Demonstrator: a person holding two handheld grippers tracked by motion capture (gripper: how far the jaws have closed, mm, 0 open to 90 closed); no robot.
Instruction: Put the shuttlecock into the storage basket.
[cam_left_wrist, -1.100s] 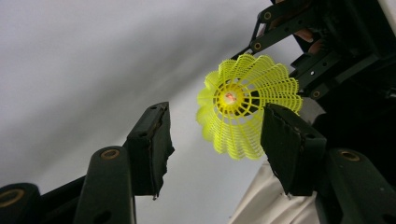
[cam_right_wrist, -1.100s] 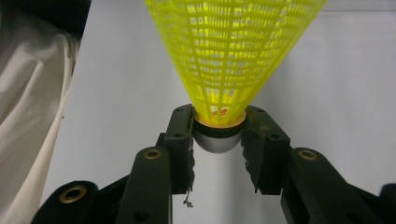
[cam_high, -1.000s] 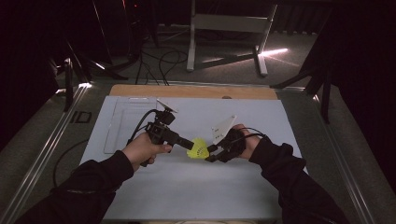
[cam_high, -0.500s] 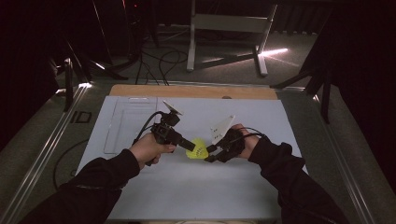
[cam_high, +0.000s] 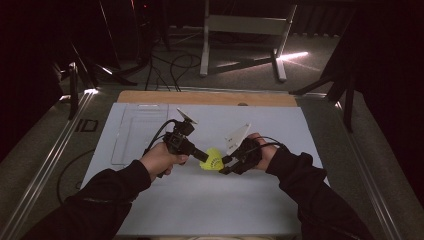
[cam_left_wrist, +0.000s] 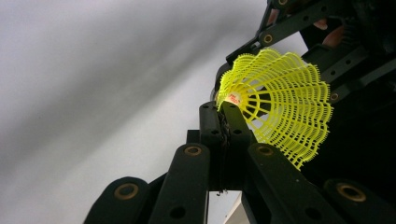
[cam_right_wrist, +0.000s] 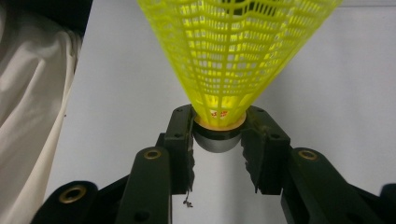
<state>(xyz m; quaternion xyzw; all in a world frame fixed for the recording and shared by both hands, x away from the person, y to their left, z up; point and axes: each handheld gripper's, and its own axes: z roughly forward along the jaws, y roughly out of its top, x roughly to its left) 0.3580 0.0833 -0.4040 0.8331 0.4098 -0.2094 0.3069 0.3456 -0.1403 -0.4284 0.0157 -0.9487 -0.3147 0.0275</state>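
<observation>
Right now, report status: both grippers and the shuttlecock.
Right gripper shut on the shuttlecock at its cork base. Left gripper has just been closing, jaws now pinching the skirt rim. Shuttlecock off the white mat, between both grippers. Nothing in the way.

yellow mesh shuttlecock (cam_high: 212, 161), dark cork, above table

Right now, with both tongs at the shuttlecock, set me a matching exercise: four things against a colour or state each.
Things:
1. left tongs
2. right tongs
3. shuttlecock
4. mat

Colour or state:
a. yellow
b. shut on the rounded base
c. pale, under both hands
d. shut on the mesh skirt

Pairs: 1-d, 2-b, 3-a, 4-c
</observation>
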